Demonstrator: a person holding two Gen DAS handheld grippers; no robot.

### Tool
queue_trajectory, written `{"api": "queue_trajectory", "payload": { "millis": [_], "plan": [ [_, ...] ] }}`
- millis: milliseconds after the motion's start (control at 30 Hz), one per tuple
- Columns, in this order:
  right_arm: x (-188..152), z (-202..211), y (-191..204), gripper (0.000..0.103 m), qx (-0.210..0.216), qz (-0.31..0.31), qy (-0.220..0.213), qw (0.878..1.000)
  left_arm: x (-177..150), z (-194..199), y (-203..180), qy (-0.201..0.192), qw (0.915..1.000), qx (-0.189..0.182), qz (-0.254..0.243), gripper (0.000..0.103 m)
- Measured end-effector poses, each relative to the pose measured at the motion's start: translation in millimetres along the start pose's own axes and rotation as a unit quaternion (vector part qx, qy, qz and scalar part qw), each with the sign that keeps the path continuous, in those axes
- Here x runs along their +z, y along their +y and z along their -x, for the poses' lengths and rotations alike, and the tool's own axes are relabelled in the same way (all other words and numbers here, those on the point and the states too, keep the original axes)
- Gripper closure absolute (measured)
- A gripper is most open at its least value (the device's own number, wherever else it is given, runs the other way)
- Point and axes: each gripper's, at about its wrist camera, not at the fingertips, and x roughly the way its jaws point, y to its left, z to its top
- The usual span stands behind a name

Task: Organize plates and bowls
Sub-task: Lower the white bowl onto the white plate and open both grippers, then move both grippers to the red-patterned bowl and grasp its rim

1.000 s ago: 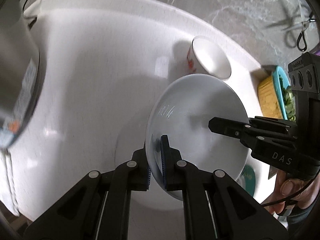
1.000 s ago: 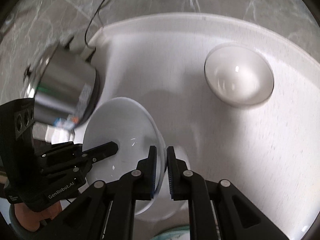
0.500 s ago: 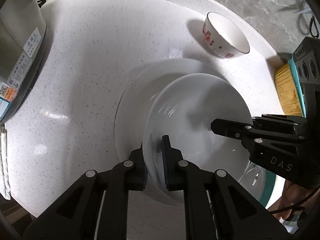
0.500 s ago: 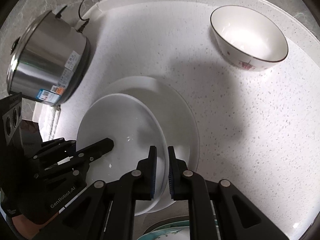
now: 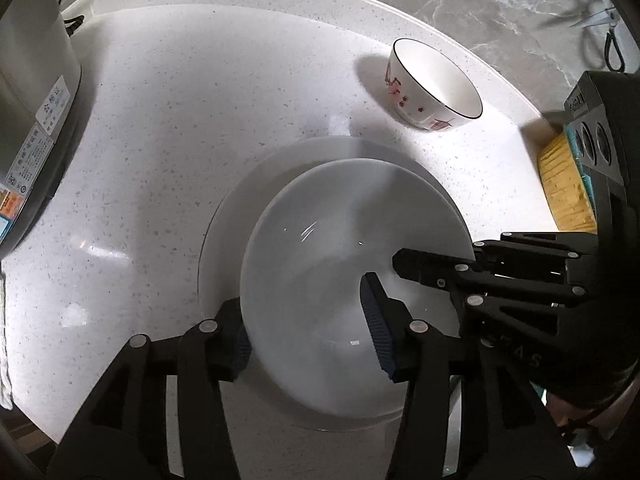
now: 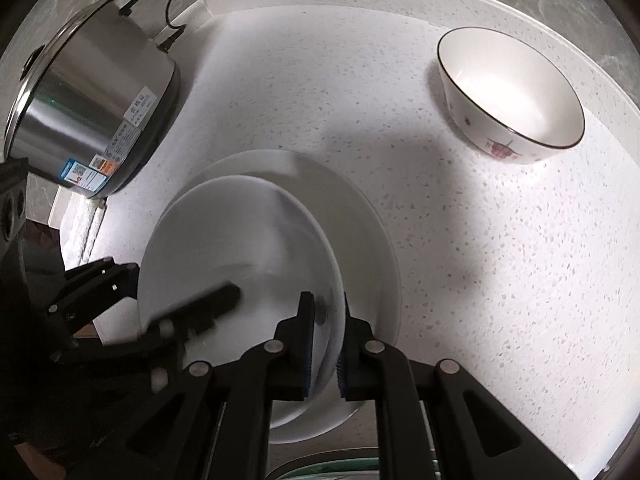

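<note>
Right now I see the smaller white plate [image 5: 344, 280] lying on the larger white plate [image 5: 248, 200] on the speckled white surface [image 5: 180, 120]; my left gripper [image 5: 308, 316] has its fingers spread wide either side of the smaller plate's near rim, not pinching it; my right gripper [image 6: 324, 344] has its fingers narrow around the opposite rim, whether they are pressing it I cannot tell; a flower-patterned bowl [image 6: 512, 96] stands well apart; a steel pot [image 6: 88, 112] sits at the left.
</note>
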Motion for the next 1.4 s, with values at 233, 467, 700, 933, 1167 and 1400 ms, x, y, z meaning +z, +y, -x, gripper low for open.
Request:
{"api": "queue_trajectory", "payload": {
  "millis": [233,467,700,933,1167,1400],
  "plan": [
    [-1,3,-10,0.092,0.028,-0.015,-0.007,0.999,-4,9,4,-0.021,0.9991,-0.033,0.015,0.043],
    [-1,6,-11,0.083,0.045,-0.022,-0.012,0.999,5,26,9,-0.032,0.9987,-0.031,0.025,0.031],
    [3,25,-15,0.059,0.069,-0.037,-0.029,0.997,12,50,26,-0.021,0.9977,-0.049,0.042,0.031],
    [15,71,-54,0.050,0.074,-0.077,-0.094,0.990,81,70,15,-0.039,0.9973,-0.061,0.006,0.027],
    [51,85,-169,0.038,0.033,-0.227,-0.133,0.964,190,1,-34,0.023,0.9938,-0.054,-0.095,0.027],
    [68,42,-211,0.038,0.050,-0.266,-0.090,0.959,242,-79,-48,0.078,0.9859,-0.058,-0.136,0.027]
  ]
}}
